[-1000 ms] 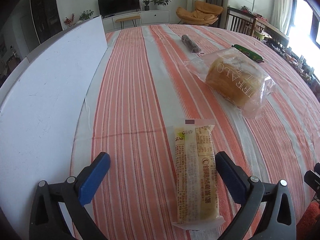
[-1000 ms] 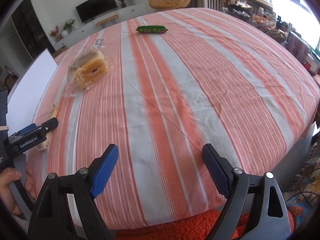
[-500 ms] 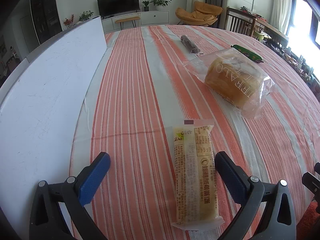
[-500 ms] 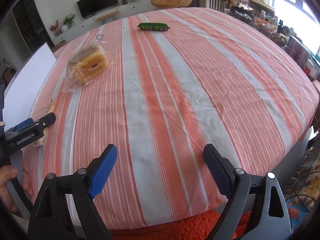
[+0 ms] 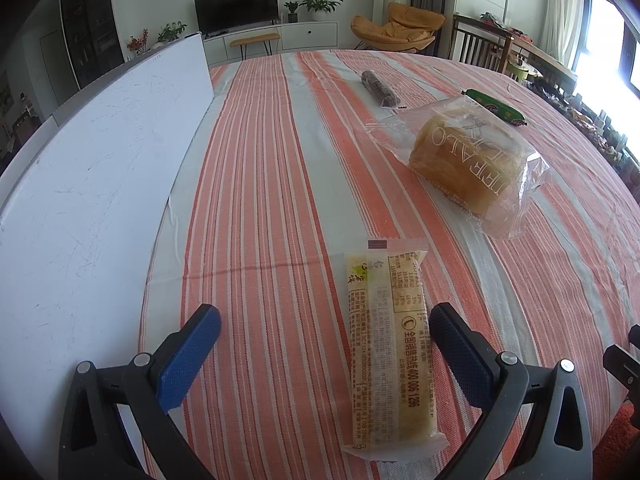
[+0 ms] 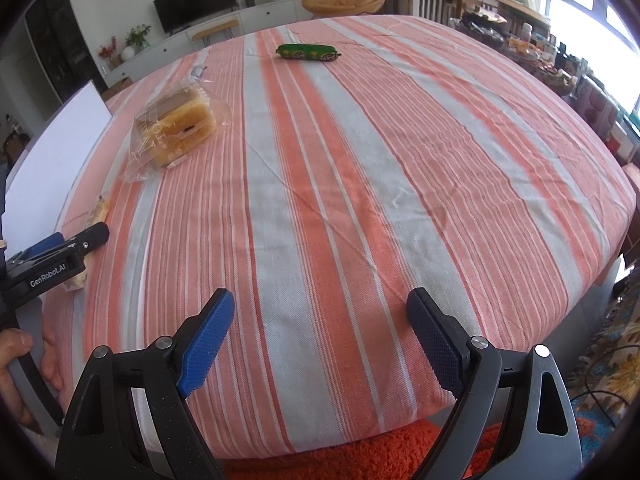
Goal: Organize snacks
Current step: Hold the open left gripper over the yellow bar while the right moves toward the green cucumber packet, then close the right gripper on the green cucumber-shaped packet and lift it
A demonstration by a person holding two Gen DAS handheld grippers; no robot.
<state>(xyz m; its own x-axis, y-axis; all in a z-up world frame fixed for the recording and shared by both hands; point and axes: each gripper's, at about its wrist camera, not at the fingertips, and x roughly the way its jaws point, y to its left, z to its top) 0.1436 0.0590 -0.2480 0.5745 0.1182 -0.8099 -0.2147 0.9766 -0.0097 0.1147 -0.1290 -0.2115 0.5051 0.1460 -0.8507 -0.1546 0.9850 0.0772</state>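
Only the left wrist view shows the dark roll of biscuits (image 5: 380, 89) in clear wrap at the far side of the striped tablecloth (image 5: 260, 184), and the whole face of the long yellow snack bar (image 5: 390, 344). That bar lies flat and lengthwise on the cloth, its pale wrapper printed with small text and a phone number, one crimped end near the table edge. It sits between the fingers of the left gripper (image 5: 326, 334), closer to the right-hand pad and apart from both. The left gripper's jaws stand wide with nothing pressed between them. A large white board (image 5: 88, 184) covers the table on the left of this view.

The right wrist view shows the sliced bread loaf (image 6: 174, 128) from its end, with cut slices visible through a crinkled clear bag, where the other view shows its lettered side (image 5: 468, 160). The green sausage stick (image 6: 308, 52) lies far across the cloth, well apart from the rest, with its full length and patterned label visible. This view alone shows the person's hand (image 6: 16, 372) holding the left gripper at the edge, with the bar mostly hidden behind it. The right gripper (image 6: 316, 330) hangs over bare cloth, jaws spread wide and holding nothing
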